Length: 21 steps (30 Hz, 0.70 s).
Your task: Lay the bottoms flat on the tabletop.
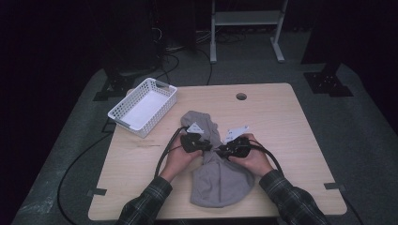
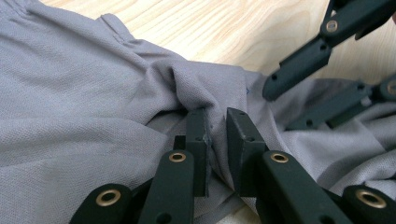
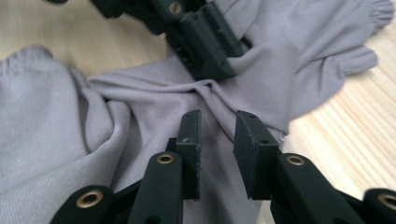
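A grey garment [image 1: 220,185] lies crumpled down the middle of the wooden table [image 1: 291,126]. Both grippers meet at its narrow waist, tip to tip. My left gripper [image 1: 210,147] comes in from the left; in the left gripper view its jaws [image 2: 217,126] stand close together with a raised fold of the grey cloth [image 2: 93,84] pinched between them. My right gripper [image 1: 219,151] comes in from the right. Its jaws [image 3: 217,126] stand a little wider, with a thicker ridge of the cloth [image 3: 140,102] running up between the pads. The left gripper's fingers [image 3: 205,42] show just beyond.
A white plastic basket [image 1: 126,118] stands at the table's back left corner, its bottom lined white. A round cable hole [image 1: 241,96] sits near the back edge. Black cables trail off the left side. Bare wood shows to the right of the garment.
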Available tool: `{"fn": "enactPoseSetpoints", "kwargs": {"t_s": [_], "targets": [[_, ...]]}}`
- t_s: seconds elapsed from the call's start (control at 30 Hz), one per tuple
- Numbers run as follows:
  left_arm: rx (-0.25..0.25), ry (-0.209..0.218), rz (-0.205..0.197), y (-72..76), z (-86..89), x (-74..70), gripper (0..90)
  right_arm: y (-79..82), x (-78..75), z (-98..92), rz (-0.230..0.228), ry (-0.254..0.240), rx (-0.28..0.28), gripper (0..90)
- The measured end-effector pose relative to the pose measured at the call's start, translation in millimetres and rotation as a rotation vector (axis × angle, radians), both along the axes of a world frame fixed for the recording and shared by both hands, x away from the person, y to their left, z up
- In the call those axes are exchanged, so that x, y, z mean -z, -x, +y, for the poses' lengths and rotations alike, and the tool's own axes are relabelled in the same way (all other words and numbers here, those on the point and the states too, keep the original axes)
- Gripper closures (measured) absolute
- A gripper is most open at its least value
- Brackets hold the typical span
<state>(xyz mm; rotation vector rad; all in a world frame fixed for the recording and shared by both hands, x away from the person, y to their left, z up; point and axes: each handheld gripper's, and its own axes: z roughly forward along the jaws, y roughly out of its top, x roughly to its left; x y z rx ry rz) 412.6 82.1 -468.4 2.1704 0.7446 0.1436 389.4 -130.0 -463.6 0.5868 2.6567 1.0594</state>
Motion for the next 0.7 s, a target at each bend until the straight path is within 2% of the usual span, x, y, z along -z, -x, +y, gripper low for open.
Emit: {"fn": "enactPoseSetpoints", "kwargs": {"t_s": [0.17,0.3,0.37,0.43,0.53,0.7], "targets": [[0.003,-0.005,-0.005,0.6,-0.4,-0.2,79.3,-2.3,3.1,4.6,-0.006,-0.009,0.039,75.9],[0.001,-0.006,-0.008,1.1,-1.0,-0.4,79.5,-5.7,6.6,4.1,0.021,-0.032,0.046,88.8],[0.000,-0.013,-0.013,1.9,-1.2,-1.6,80.5,-6.5,6.3,4.4,0.032,-0.041,0.054,89.5],[-0.001,-0.002,-0.014,2.2,-0.6,-3.5,81.8,-6.6,5.4,3.5,0.029,-0.050,0.061,89.6],[-0.013,0.046,-0.006,2.1,3.4,-8.2,83.6,-5.4,1.7,-0.1,0.022,-0.059,0.065,89.6],[-0.022,0.097,-0.011,4.6,7.9,-21.1,86.2,-2.3,-11.2,-8.7,0.003,-0.098,0.076,89.7]]}}
